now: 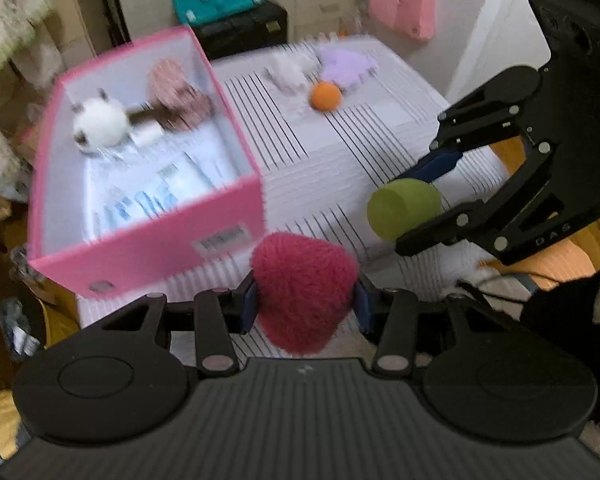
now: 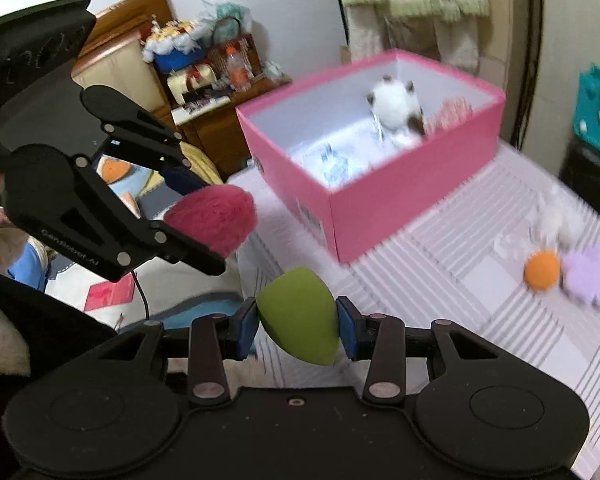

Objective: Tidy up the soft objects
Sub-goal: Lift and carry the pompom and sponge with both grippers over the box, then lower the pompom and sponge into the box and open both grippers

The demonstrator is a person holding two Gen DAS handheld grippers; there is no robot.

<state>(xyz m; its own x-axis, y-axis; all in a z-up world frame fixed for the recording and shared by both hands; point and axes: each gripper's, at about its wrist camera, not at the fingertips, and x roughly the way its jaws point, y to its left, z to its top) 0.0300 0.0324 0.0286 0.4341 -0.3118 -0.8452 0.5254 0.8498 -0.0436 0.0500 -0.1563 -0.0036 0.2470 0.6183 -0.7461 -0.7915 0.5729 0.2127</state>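
The striped counter (image 1: pixel 340 152) carries everything here, and the biggest thing on it is the open pink box (image 1: pixel 148 240), which sits toward the counter's left edge as the left wrist camera sees it, with a white plush toy (image 1: pixel 100 124) and a pinkish brown soft thing (image 1: pixel 176 92) already lying at its far end. Most of the box floor looks free, so the sensible aim is that bare near half. Loose near the counter's far edge lie a lilac fluffy piece (image 1: pixel 346 66), a white fluffy piece (image 1: pixel 290 70) and an orange ball (image 1: pixel 326 96), close together; blur hides whether they touch. The left gripper (image 1: pixel 306 304) has its fingers closed on a crimson fluffy pompom (image 1: pixel 304 292), held in the air just outside the box's near right corner. The right gripper (image 2: pixel 298 326) has its fingers closed on a green egg-shaped sponge (image 2: pixel 298 316), also clear of the counter and nearer its near edge. Both loads appear ready for dropping in. To do it well, I would carry each one over the rim with room to spare, so no finger catches the light cardboard wall and shoves the box, take the hands in one after the other to avoid a clash, and open only once the load is well inside. Both things are springy and may bounce, so a low release seems wise.
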